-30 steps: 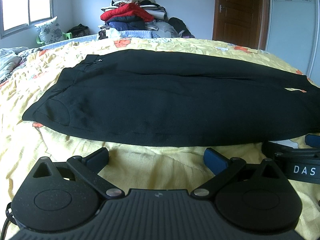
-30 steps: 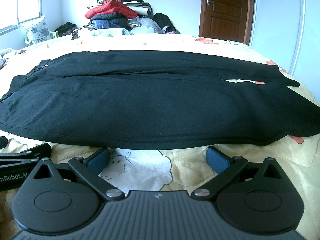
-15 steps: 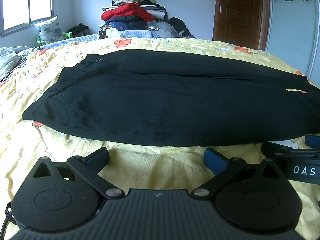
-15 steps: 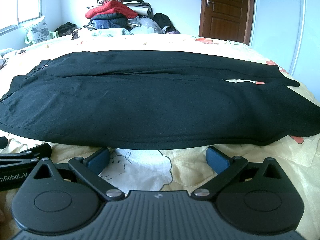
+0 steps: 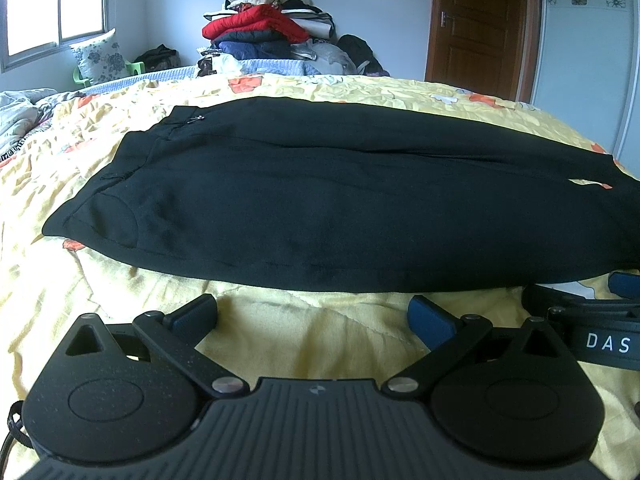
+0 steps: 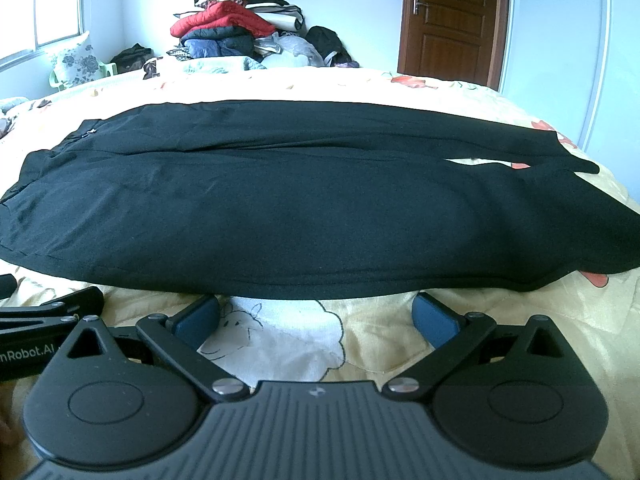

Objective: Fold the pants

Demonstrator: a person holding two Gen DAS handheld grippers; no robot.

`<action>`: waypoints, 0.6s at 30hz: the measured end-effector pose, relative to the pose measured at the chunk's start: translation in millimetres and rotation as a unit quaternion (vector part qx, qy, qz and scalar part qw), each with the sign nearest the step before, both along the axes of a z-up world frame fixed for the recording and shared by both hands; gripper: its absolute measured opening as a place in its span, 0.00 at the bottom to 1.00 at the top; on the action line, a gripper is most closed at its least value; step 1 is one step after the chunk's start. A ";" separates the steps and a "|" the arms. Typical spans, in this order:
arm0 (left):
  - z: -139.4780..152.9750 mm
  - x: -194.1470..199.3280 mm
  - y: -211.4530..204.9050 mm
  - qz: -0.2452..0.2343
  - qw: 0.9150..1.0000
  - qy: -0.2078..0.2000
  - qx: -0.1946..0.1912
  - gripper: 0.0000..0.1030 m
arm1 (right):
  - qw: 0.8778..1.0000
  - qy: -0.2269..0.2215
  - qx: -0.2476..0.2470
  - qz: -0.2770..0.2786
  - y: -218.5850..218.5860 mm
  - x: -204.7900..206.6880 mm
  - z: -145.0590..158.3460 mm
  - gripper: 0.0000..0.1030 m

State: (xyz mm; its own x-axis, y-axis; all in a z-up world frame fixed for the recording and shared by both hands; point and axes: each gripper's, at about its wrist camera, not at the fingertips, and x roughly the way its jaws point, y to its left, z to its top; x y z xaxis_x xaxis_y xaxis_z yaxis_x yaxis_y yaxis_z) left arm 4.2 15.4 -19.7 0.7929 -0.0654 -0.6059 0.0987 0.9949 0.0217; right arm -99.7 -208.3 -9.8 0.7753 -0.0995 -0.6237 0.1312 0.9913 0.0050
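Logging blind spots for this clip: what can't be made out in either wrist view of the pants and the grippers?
- Left wrist view: the black pants' leg hems run off the right edge.
- Right wrist view: the waistband corner is cut by the left edge.
- Both views: what lies under the pants is covered by the fabric.
- The right gripper and left gripper are open, short of the near hem; the hands holding them are out of frame.
- The clothes pile is too far to sort out.

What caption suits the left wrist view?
Open left gripper poised before black pants spread flat on a yellow quilt.
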 end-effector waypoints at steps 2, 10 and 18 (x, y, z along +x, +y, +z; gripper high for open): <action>0.0 -0.1 0.0 0.000 1.000 0.000 0.000 1.00 | 1.000 0.000 0.000 0.000 0.0 0.1 0.0 1.00; 0.0 -0.1 0.1 0.000 1.000 0.000 0.000 1.00 | 1.000 0.000 0.000 0.000 -0.2 0.5 -0.5 1.00; 0.8 -1.1 0.1 -0.003 1.000 -0.002 -0.002 0.99 | 1.000 0.001 -0.005 -0.001 2.0 -2.3 1.1 1.00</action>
